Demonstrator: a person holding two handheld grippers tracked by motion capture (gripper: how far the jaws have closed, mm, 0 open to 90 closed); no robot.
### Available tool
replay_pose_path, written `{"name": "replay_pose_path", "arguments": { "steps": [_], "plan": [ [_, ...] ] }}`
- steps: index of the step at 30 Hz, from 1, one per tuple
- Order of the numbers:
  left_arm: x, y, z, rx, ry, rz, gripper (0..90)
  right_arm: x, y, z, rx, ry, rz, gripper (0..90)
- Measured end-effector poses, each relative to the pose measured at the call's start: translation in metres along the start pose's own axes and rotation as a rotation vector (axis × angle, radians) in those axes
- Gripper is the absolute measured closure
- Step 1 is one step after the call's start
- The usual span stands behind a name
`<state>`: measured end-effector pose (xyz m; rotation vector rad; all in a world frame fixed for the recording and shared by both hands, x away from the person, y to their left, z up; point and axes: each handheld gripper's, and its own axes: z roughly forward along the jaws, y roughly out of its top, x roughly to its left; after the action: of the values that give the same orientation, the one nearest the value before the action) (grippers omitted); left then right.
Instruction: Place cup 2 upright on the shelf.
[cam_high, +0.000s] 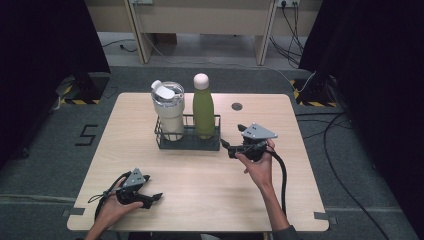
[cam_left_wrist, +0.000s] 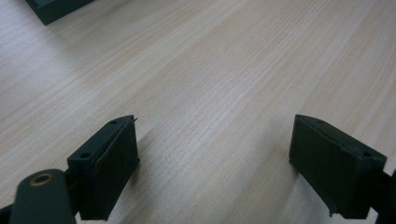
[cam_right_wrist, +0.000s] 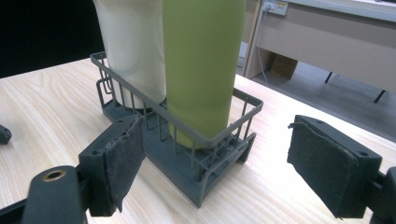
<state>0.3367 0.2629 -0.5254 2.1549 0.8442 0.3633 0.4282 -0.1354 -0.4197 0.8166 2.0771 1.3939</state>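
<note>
A dark wire basket (cam_high: 187, 142) stands at the middle back of the table, holding a white lidded tumbler (cam_high: 168, 107) on the left and a green bottle (cam_high: 204, 107) with a white cap on the right. My right gripper (cam_high: 224, 144) hovers just right of the basket and points at it. In the right gripper view its jaws stand apart, open (cam_right_wrist: 215, 158), with the basket's near corner (cam_right_wrist: 215, 140) and the green bottle (cam_right_wrist: 201, 70) ahead between them, the tumbler (cam_right_wrist: 133, 46) behind. My left gripper (cam_high: 157, 197) rests near the front left edge, open (cam_left_wrist: 215, 158) over bare wood.
The light wooden table (cam_high: 210, 185) has a small round grommet (cam_high: 237, 106) near its back edge. A corner of the basket (cam_left_wrist: 51, 9) shows far off in the left gripper view. Cables lie on the floor to the right (cam_high: 345, 150).
</note>
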Motion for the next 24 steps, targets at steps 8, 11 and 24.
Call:
{"name": "replay_pose_path", "arguments": {
  "steps": [8, 11, 24],
  "plan": [
    [0.000, 0.000, 0.000, 0.000, 0.000, 0.001, 14.6, 0.000, -0.007, -0.010, 0.008, -0.009, -0.005, 18.8],
    [0.000, 0.000, 0.000, 0.000, 0.000, 0.000, 14.7, 0.000, -0.010, -0.014, 0.012, -0.014, -0.004, 18.8],
    [0.000, 0.000, 0.000, 0.000, 0.001, -0.001, 14.5, 0.000, -0.023, -0.035, 0.026, -0.014, 0.005, 19.0]
  ]
}}
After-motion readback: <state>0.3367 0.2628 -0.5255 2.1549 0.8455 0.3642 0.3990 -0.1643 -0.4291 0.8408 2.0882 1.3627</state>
